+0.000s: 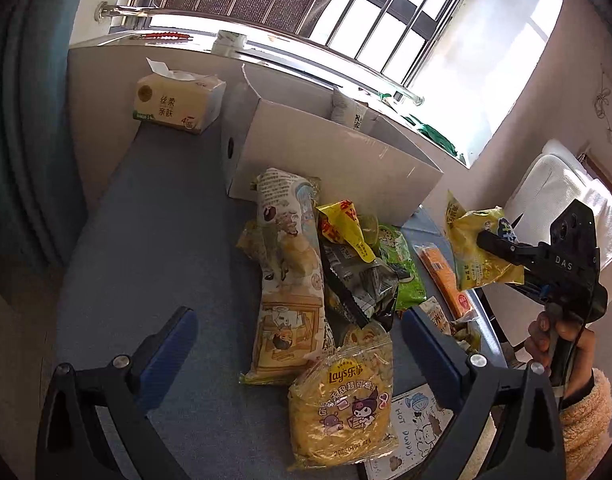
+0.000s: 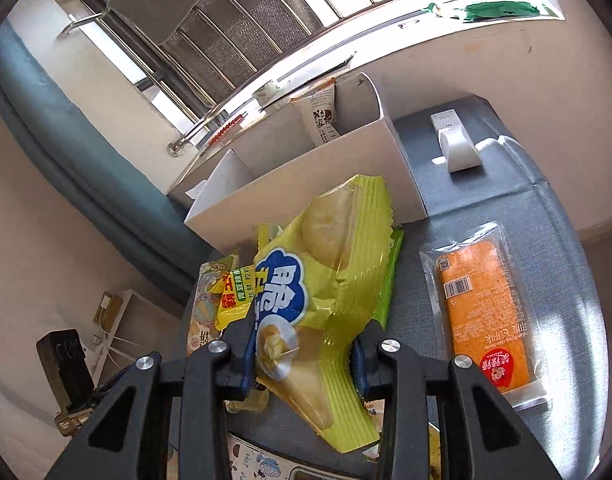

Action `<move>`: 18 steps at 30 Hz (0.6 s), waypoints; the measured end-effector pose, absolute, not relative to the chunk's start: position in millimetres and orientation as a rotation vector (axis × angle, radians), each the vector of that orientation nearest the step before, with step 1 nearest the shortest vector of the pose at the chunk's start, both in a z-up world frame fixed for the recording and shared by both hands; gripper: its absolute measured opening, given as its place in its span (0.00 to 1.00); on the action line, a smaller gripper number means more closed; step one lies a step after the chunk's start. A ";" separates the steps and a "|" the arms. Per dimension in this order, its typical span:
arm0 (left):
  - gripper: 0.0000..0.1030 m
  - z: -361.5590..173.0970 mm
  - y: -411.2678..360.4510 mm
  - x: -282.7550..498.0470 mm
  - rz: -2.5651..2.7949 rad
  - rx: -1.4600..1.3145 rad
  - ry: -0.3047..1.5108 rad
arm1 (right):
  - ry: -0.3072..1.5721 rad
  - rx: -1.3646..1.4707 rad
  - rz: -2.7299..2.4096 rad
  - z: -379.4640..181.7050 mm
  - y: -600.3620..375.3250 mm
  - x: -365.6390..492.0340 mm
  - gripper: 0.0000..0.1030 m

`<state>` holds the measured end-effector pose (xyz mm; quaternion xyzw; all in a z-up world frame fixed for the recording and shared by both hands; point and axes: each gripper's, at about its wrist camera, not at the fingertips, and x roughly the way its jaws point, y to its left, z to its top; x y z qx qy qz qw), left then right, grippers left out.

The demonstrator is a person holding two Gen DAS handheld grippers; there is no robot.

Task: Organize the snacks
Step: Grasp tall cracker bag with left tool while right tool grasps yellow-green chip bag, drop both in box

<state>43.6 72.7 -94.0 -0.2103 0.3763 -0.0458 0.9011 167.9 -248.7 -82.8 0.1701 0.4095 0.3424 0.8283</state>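
Yellow-green snack bag (image 2: 326,280) clamped between the right tongs (image 2: 306,354), blue pads (image 2: 248,354) pressed on either side of its crinkled lower half, lifted clear of the grey bench (image 2: 506,184). Seen from the left wrist view: same bag (image 1: 480,246) hanging off to the right of the white cardboard box (image 1: 326,160), held up by the right tongs (image 1: 492,242), a hand (image 1: 554,344) in a fleecy sleeve on the grip. Left tongs (image 1: 300,342) spread wide, gripping nothing, hovering above the pile in front of the box. In that pile: a Lay's chip bag (image 1: 342,404) nearest the left tongs, a long cartoon-printed bag (image 1: 290,280) reaching toward the box, a yellow and red packet (image 1: 344,226) atop a dark wrapper (image 1: 358,280), a green packet (image 1: 402,268) alongside. Orange flat cake pack (image 2: 482,316) lying flat on the bench, right of the pile and apart from the box. Inside the box (open at the top), one upright white packet (image 2: 322,118) near the far corner. Tissue pack (image 1: 178,100) behind the box to its left, against the wall.
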 end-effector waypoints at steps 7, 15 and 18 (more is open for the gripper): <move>0.98 -119.5 73.0 101.7 -0.119 -0.436 0.931 | 0.809 0.387 0.785 -64.8 -264.8 126.0 0.38; 0.32 -131.9 63.9 111.6 -0.166 -0.381 0.937 | 0.840 0.410 0.787 -81.1 -274.4 115.2 0.38; 0.30 -119.2 69.3 98.4 -0.152 -0.352 0.883 | 0.845 0.416 0.785 -83.8 -275.6 115.2 0.38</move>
